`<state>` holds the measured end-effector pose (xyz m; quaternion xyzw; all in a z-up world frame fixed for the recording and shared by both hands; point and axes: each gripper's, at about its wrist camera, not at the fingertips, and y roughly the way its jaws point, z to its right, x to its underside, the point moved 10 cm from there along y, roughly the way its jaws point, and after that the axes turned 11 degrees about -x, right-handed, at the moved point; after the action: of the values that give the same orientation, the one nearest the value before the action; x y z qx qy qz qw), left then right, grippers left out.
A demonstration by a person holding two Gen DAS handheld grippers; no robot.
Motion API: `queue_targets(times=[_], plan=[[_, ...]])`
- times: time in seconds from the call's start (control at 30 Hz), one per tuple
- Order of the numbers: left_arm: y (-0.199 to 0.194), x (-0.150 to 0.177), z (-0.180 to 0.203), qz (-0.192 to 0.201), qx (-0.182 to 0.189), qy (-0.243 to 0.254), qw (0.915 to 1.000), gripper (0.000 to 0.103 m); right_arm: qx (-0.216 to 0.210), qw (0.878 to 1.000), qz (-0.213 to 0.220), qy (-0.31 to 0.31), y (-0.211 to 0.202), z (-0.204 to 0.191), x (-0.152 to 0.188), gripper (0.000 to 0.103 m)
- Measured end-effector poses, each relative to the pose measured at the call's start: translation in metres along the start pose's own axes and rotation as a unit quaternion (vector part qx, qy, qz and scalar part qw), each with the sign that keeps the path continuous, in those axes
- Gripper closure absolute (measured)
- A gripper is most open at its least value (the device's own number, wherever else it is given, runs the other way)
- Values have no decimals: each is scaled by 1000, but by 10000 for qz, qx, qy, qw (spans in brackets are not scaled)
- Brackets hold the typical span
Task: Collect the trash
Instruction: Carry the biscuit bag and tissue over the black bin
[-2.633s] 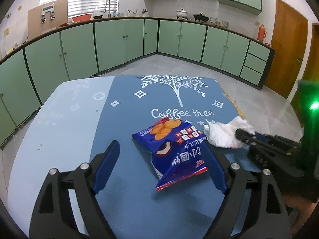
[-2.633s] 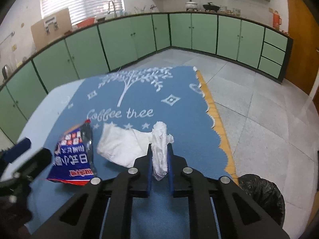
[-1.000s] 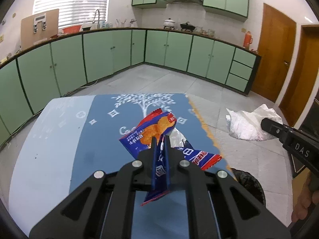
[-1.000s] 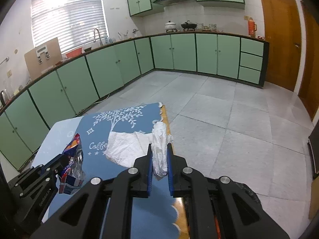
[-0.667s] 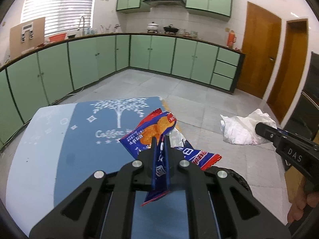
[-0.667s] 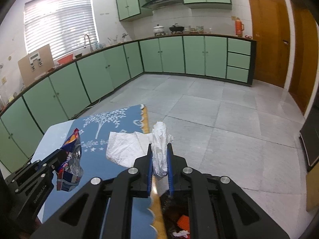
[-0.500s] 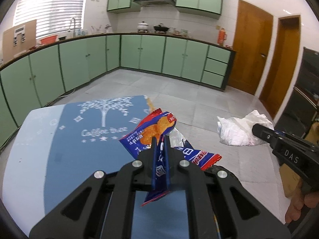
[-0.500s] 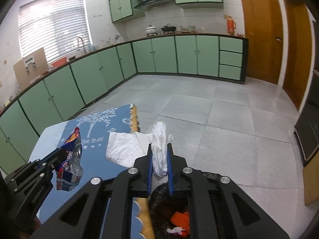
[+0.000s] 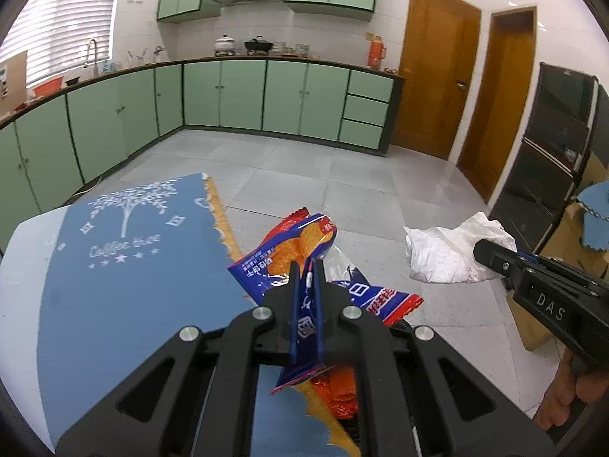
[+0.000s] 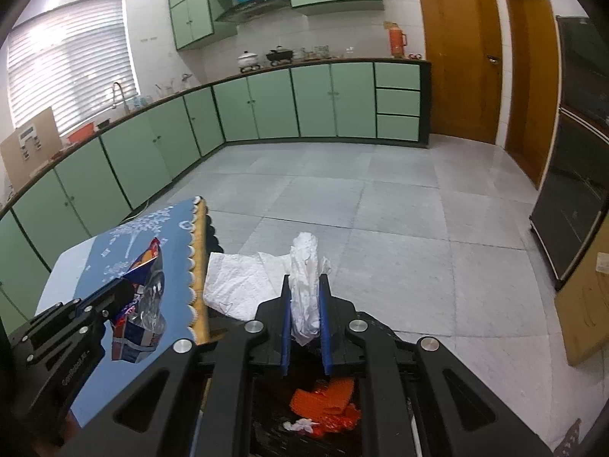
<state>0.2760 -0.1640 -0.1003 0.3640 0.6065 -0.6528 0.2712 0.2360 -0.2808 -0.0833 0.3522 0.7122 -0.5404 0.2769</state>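
The surface [image 9: 114, 304] carries a blue cloth with a white tree print. At its right edge, the left tool [image 9: 306, 285] is clamped on a crumpled blue snack wrapper [image 9: 297, 251] showing orange crackers and red ends, held in the air. Below sits a black trash bin [image 10: 266, 415] containing orange scraps. The right tool [image 10: 304, 304] is closed on a wrinkled white tissue [image 10: 243, 285], above the bin.

Two tools [image 9: 307, 266] [image 10: 305, 282], one blue snack wrapper [image 9: 300, 243], one white tissue [image 10: 243, 282], one black trash bag [image 10: 300, 415], one blue tablecloth [image 9: 125, 278]
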Motion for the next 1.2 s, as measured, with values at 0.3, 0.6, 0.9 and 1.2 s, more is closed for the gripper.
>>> queue_targets(times=[0.3, 0.6, 0.9, 1.2], plan=[[8, 12, 43, -83, 226, 276, 9993, 97, 219, 9997, -34, 116, -12, 31, 9, 91], [18, 26, 67, -145, 371, 440, 9982, 97, 386, 9989, -99, 256, -20, 56, 25, 91], [36, 48, 76, -322, 492, 517, 9969, 97, 449, 9978, -275, 395, -14, 72, 50, 91], [58, 72, 85, -620, 604, 689, 9939, 97, 614, 9954, -564, 466, 2, 89, 76, 91]])
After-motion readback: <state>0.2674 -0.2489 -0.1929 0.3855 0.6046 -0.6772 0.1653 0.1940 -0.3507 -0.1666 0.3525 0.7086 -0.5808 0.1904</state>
